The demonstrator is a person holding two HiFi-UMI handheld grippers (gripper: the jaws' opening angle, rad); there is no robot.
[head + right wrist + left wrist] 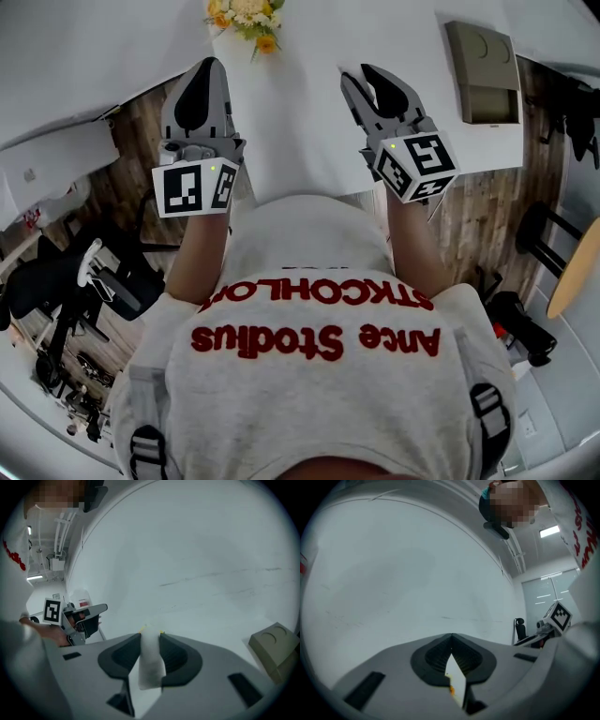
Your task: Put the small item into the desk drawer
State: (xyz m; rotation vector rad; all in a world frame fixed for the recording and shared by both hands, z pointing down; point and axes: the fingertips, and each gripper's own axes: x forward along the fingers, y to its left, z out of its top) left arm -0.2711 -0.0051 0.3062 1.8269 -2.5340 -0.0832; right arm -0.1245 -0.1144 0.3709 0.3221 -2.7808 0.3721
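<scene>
Holds the small white thing [150, 663] lengthways between the part-open jaws of the right gripper [151, 635], over the near edge of the desk [300, 112], left gripper [451, 637] closed and empty alongside, no drawer in sight.

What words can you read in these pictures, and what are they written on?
"STKCOHLOM": red letters on the person's grey shirt, upside down in the head view.
"Ance Stodius": bigger red letters on the same shirt, also upside down.
White label with a red mark, far off in the right gripper view: too small to read.
Marker cubes: only black-and-white squares, no words.
</scene>
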